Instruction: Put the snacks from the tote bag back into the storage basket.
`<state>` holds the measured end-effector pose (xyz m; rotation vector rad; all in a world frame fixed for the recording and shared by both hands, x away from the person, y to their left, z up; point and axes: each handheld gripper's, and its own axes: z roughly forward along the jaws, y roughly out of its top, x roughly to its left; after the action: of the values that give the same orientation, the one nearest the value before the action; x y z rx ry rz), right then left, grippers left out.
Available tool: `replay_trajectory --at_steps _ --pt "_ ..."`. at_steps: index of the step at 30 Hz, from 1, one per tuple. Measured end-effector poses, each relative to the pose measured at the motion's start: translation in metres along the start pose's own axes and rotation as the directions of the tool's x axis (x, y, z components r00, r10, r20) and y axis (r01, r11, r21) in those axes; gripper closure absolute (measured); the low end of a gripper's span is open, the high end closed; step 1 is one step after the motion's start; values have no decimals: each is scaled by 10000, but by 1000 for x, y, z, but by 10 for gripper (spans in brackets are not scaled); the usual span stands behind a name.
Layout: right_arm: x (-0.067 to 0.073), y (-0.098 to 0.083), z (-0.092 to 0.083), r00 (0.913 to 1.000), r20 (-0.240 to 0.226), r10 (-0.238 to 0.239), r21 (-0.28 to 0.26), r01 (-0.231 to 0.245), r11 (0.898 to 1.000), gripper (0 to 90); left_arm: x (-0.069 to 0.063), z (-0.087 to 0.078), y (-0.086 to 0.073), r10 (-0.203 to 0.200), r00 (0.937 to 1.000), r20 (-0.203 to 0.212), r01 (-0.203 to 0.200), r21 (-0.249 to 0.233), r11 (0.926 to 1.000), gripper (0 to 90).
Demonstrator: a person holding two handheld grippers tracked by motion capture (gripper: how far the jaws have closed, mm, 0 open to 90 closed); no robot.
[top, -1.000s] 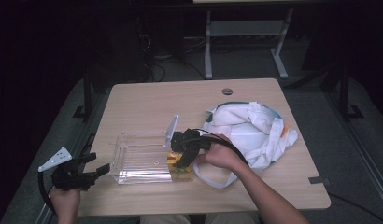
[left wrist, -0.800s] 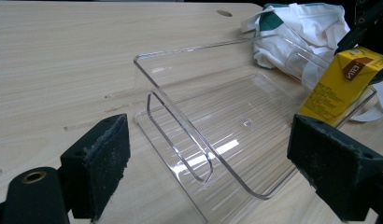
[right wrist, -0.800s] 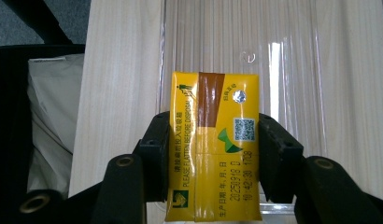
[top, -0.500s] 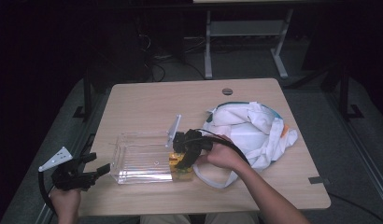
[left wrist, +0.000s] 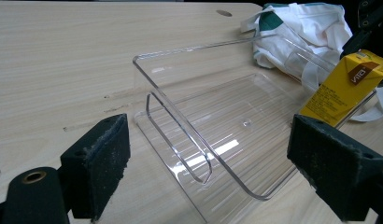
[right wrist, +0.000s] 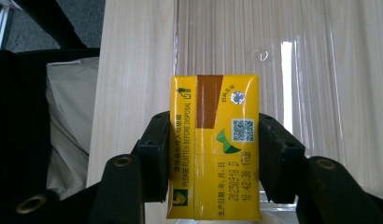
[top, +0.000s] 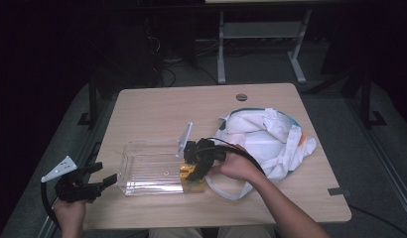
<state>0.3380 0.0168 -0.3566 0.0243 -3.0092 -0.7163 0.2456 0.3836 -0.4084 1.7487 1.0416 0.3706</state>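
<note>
Fingers of the right gripper (right wrist: 212, 140) are clamped on a yellow drink carton (right wrist: 213, 144), one black pad pressed against each narrow side. On the carton's upturned face a brown strip runs down from the top edge. Beside that strip sit a small round foil straw spot, a QR code, a green emblem and a line of printed date text; "PLEASE FLATTEN BEFORE DISPOSAL" runs lengthwise along the left half.

From the high view the carton (top: 191, 173) sits at the 3 o'clock end of a clear plastic tray (top: 142, 168), which lies on the bench (top: 167, 109). At the tray's 2 o'clock is a white cloth bag (top: 271, 134) with teal trim.

The left gripper (top: 100, 179) is at the tray's 9 o'clock, off the bench's edge. Its fingers (left wrist: 98, 163) stand wide apart with nothing between the pads, aimed at the tray's near wall (left wrist: 180, 121).
</note>
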Motion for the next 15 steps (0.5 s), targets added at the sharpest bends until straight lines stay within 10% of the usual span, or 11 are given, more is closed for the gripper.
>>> replay_trajectory --at_steps 15 --pt "0 -2 0 9997 -151 196 -128 -197 9997 474 0 0 0 -39 10000 4 39 6 10000 129"
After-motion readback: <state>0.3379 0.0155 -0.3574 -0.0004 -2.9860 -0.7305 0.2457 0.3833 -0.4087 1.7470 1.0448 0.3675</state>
